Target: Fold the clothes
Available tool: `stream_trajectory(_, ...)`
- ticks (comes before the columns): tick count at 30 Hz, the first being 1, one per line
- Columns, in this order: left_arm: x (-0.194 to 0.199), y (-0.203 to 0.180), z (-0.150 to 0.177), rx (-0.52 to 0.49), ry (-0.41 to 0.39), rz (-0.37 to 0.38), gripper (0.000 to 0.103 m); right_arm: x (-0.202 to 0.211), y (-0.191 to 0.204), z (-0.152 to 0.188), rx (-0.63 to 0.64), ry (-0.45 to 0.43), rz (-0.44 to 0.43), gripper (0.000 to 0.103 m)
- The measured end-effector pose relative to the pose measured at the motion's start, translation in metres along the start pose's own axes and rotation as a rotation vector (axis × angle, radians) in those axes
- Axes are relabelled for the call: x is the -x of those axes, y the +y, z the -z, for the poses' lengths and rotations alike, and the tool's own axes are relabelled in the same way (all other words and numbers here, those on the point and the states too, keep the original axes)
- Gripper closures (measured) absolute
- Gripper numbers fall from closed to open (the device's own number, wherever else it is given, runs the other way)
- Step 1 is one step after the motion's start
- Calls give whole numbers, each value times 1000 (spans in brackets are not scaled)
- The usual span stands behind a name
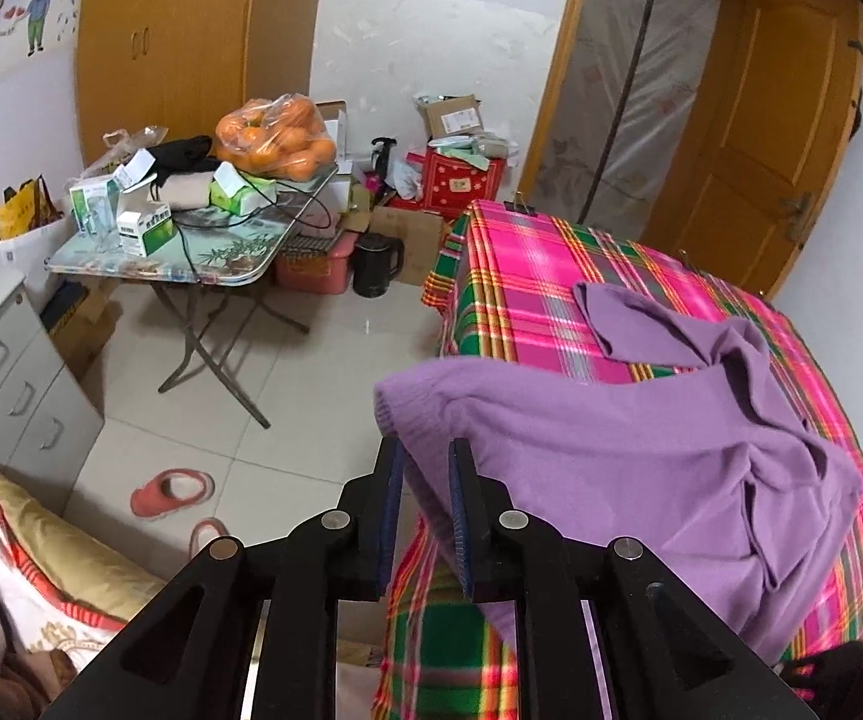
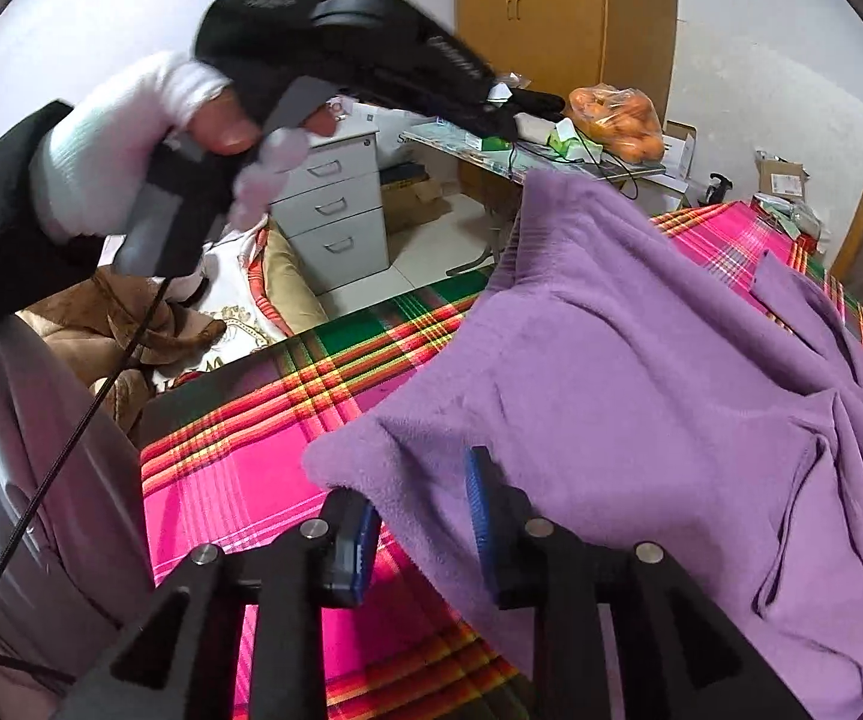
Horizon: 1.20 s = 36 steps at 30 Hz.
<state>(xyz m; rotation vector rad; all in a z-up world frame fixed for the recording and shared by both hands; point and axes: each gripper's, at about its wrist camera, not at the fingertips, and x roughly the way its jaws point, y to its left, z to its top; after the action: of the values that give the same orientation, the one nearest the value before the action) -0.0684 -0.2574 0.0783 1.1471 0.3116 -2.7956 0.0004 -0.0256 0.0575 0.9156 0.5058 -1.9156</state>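
1. The left gripper, at 6 o'clock in its own view, is clamped on a hem corner of the purple sweater. The knit fills the narrow gap between the blue pads, and the corner hangs raised off the bed.
2. The right gripper sits at the other hem corner. Its jaws stand well apart with a fold of the knit lying loose between them, and the pads do not appear to press on it.
3. From both tongs the sweater runs away toward 1 to 2 o'clock. Its long axis goes from the hem at the pads to a crumpled sleeve at the far end, so each hand is at the near edge and neither is closer to the collar end.
4. The garment lies on the plaid bedsheet, bunched along its middle. In the right wrist view the hem climbs toward 12 o'clock to where the gloved left hand lifts it.
5. Judged from this, the coming fold depends on carrying the hem forward along that axis, and the right jaws would need to close first.
6. Bare sheet lies open at 12 to 1 o'clock past the sleeve. The bed edge drops away at 10 o'clock in the left wrist view to the tiled floor, where a red slipper lies.
7. Farther off at 11 o'clock a folding table carries a bag of oranges, well apart from the work.
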Motion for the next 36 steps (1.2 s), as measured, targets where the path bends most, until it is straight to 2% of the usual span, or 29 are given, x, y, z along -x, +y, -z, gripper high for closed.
stream_trajectory(4, 9, 13, 17, 28, 26, -8, 87, 3, 3, 3, -8, -3, 10, 74)
stream_trajectory(10, 26, 22, 47, 102, 103, 79, 84, 25, -1, 13, 8, -21, 44, 70)
stream_trajectory(14, 42, 2, 72, 93, 143, 170, 64, 45, -20, 13, -20, -56, 88, 70)
stream_trajectory(16, 51, -12, 87, 90, 162, 214, 63, 52, -33, 10, -47, -79, 111, 70)
stream_trajectory(19, 59, -31, 116, 153, 196, 303, 61, 58, -50, 1, -85, -101, 124, 69)
stream_trajectory(21, 61, -42, 134, 195, 198, 332, 60, 59, -60, -4, -96, -114, 129, 69)
stream_trajectory(25, 59, -46, 166, 358, 180, 358, 59, 56, -82, -21, -102, -124, 130, 66)
stream_trajectory(27, 56, -40, 178, 448, 173, 343, 54, 52, -90, -30, -79, -122, 139, 66)
stream_trajectory(33, 41, -34, 188, 584, 208, 371, 53, 32, -119, -60, -24, -97, 139, 65)
stream_trajectory(36, 33, -35, 188, 639, 209, 397, 51, 9, -134, -76, 18, -49, 131, 64)
